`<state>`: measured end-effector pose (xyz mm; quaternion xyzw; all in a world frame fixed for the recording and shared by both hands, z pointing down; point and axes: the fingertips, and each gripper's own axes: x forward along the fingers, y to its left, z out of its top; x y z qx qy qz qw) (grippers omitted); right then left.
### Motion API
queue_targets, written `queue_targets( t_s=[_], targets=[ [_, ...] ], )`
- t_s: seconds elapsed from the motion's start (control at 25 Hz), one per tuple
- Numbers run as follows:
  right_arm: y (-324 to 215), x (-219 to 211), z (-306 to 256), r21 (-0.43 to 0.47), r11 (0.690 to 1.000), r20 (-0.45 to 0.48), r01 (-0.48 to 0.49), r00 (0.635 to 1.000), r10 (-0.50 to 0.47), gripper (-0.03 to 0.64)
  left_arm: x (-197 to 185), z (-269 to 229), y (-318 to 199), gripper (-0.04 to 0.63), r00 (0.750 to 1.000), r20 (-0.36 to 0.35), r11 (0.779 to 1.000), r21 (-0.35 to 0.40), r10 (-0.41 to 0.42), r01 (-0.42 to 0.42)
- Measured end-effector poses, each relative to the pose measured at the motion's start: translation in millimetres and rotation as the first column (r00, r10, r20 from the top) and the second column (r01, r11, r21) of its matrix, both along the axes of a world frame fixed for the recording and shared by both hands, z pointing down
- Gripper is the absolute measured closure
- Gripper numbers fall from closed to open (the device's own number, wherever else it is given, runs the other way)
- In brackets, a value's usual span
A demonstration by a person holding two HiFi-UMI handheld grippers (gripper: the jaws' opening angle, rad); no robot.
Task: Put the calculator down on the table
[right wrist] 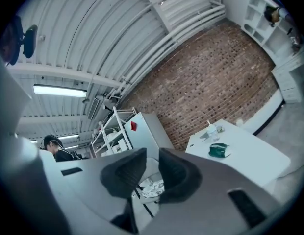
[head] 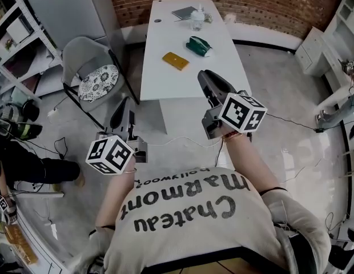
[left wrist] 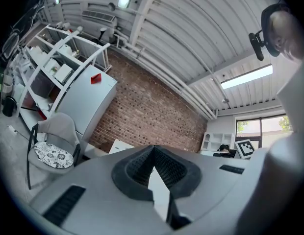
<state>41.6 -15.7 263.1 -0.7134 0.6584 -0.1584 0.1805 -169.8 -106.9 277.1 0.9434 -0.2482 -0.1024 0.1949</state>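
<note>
Apparently, the orange calculator (head: 175, 60) is lying flat near the middle of the table (head: 165, 81). The left gripper (head: 124, 104) is being held closed and the right gripper (head: 204, 77) slightly apart, both empty, before the table's near end. The calculator might be knocked off the table by a low swing of the right one.

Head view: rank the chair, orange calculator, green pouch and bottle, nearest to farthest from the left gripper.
1. Chair, left of the left gripper.
2. Orange calculator, table near half.
3. Green pouch, right of it, farther.
4. Bottle, far end.
</note>
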Motion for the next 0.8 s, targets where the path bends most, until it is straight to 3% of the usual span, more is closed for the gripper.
queue_targets(
  t_s=[0.16, 0.32, 0.8],
  targets=[
    [-2, 6, -6, 0.016, 1.0, -0.012, 0.021, 1.0, -0.021, 0.583, 8, -4, -2, 0.594, 1.0, 0.022, 1.0, 0.008, -0.017, 0.017],
    [-4, 20, -11, 0.012, 0.999, -0.033, 0.034, 0.999, -0.034, 0.612, 21, -11, -7, 0.594, 0.999, 0.0, 0.999, -0.005, -0.039, 0.039],
    [-13, 52, -39, 0.032, 0.997, -0.148, 0.074, 0.987, -0.068, 0.612, 55, -33, 0, 0.594, 0.997, 0.006, 0.996, 0.044, -0.08, 0.08]
  ],
)
